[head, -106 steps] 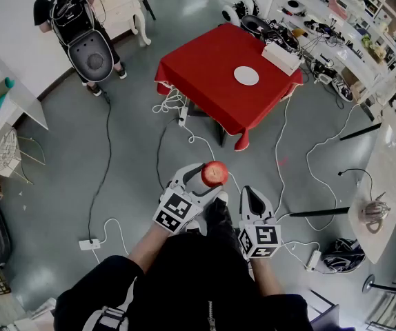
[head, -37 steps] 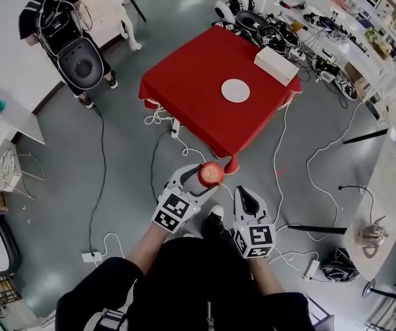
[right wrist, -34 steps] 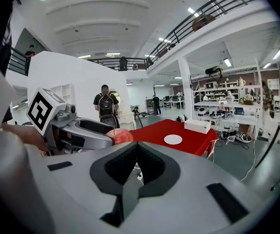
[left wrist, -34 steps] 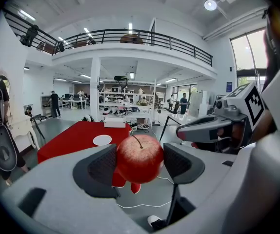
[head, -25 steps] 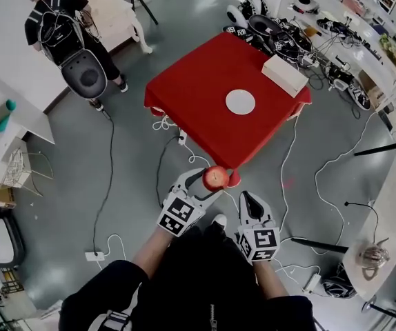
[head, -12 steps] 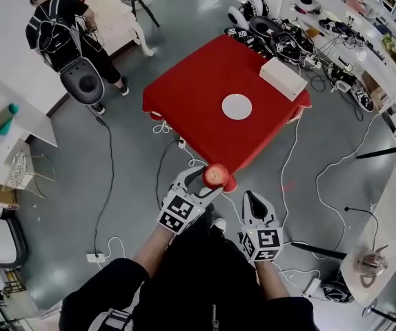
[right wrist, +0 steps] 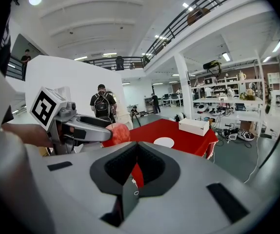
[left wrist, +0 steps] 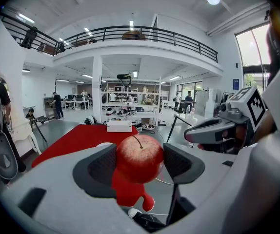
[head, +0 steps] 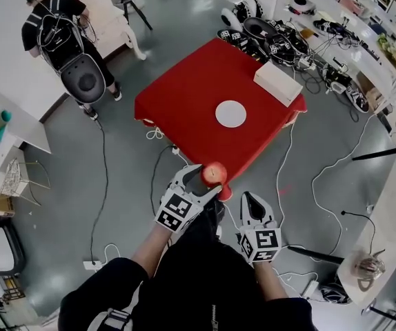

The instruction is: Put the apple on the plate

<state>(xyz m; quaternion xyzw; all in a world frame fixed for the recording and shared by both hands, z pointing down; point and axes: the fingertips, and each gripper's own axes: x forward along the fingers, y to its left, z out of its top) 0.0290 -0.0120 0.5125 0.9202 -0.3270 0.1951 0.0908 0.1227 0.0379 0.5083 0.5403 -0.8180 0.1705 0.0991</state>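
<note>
The left tool is clamping the apple between its two jaws. In the left gripper view the dark pads are pressing on the apple's left and right sides, and its stem is pointing up. The jaws are standing apart only as far as the fruit is wide. The apple is hanging in the air over the floor, just short of the near corner of the desk.

The right tool is floating just beside the left one, on its right, and is gripping nothing. In the right gripper view its jaws are lying together, pad against pad, with no gap showing between them. That same view is catching the left tool from the side, with the apple at its tip.

A red cloth is covering the desk and hanging down at the corners. The white plate is sitting bare near the middle of the desk, well apart from the apple. A white box is lying beyond the plate, near the far right edge. Cables are trailing over the floor around the desk. A person with a backpack is standing well off to the left, facing away.
</note>
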